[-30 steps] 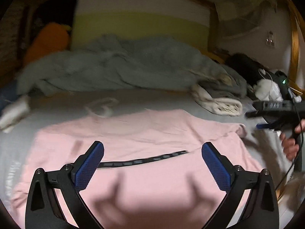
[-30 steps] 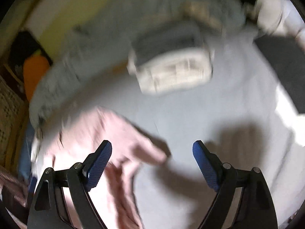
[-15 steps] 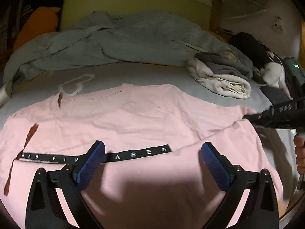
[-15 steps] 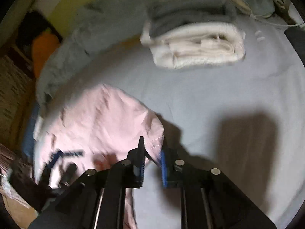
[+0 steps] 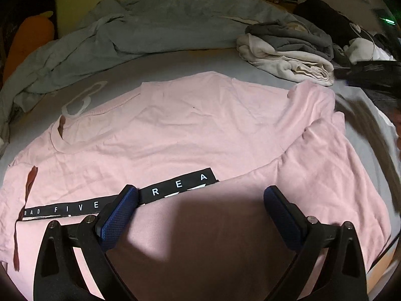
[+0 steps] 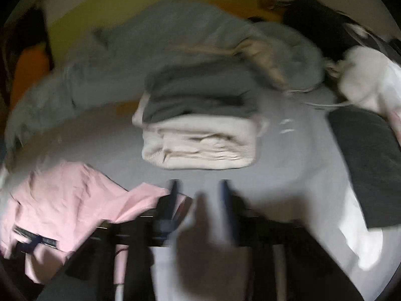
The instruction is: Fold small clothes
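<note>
A pink T-shirt [image 5: 190, 130] with a black lettered band [image 5: 175, 188] lies spread on the grey bed sheet [image 5: 160, 70], collar at the left, lower part folded up over the band. My left gripper [image 5: 200, 208] hovers open just above the shirt's near part. In the blurred right wrist view my right gripper [image 6: 198, 195] has its jaws slightly apart beside the shirt's [image 6: 62, 200] right edge. It holds nothing I can make out.
A folded cream and dark grey clothes stack [image 5: 288, 50] lies at the back right, also in the right wrist view [image 6: 200, 130]. A rumpled grey blanket [image 5: 150, 25] runs along the back. Dark items [image 6: 366, 160] and cables sit at the right.
My right gripper, shut on the shirt's right edge half a second ago, has partly opened and is moving fast. The left gripper has come closer to the shirt.
</note>
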Demonstrator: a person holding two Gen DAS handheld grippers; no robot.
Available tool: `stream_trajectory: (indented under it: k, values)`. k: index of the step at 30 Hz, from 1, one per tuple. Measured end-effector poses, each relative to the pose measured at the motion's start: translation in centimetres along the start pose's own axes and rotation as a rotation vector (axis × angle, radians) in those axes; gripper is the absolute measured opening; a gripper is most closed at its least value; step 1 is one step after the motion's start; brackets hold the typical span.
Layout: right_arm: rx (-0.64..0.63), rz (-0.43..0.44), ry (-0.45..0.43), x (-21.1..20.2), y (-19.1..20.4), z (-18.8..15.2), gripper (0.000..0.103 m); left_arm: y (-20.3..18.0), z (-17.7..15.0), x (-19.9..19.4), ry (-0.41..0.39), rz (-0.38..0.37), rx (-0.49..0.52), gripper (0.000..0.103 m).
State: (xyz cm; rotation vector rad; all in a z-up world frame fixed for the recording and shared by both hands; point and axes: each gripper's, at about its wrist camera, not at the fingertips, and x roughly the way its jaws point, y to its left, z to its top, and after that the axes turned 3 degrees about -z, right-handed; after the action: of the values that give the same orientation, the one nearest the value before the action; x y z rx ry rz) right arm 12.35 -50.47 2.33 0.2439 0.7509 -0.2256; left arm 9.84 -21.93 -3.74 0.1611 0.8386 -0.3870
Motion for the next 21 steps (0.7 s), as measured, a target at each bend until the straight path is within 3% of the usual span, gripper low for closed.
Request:
stream_trajectory:
  k: [2,5,7,9,11,13,15,16,18,21]
  values:
    - [0.117,0.045,0.024,-1.5,-1.8,-0.5,0.067,0.0,0.0,-0.1,-0.001,0.000,0.000,0.100]
    - [0.269,0.294,0.215,-0.5,-3.4,-3.2,0.063,0.0,0.1,0.1,-0.002,-0.002,0.001,0.100]
    - [0.345,0.425,0.321,1.2,-3.5,-4.7,0.050,0.1,0.2,0.1,-0.003,-0.006,-0.002,0.100]
    - [0.386,0.495,0.361,2.4,-3.1,-5.1,0.041,0.2,0.2,0.0,-0.004,-0.008,-0.003,0.100]
    - [0.371,0.453,0.354,3.1,-2.5,-5.0,0.035,0.2,0.2,0.0,-0.006,-0.008,-0.005,0.100]
    - [0.333,0.446,0.381,3.7,-1.3,-5.2,0.015,0.2,0.2,0.0,-0.008,-0.007,-0.006,0.100]
    - [0.294,0.499,0.432,4.6,-0.2,-5.4,0.007,0.2,0.1,0.0,-0.008,-0.007,-0.006,0.100]
    - [0.286,0.448,0.424,4.4,-0.2,-5.7,0.003,0.2,0.1,0.0,-0.008,-0.007,-0.007,0.100]
    - [0.291,0.339,0.337,2.5,-1.1,-5.6,0.003,0.2,0.1,0.0,-0.009,-0.009,-0.008,0.100]
    - [0.270,0.351,0.214,-1.7,-1.2,-6.1,0.003,0.2,0.1,-0.1,-0.014,-0.008,-0.007,0.100]
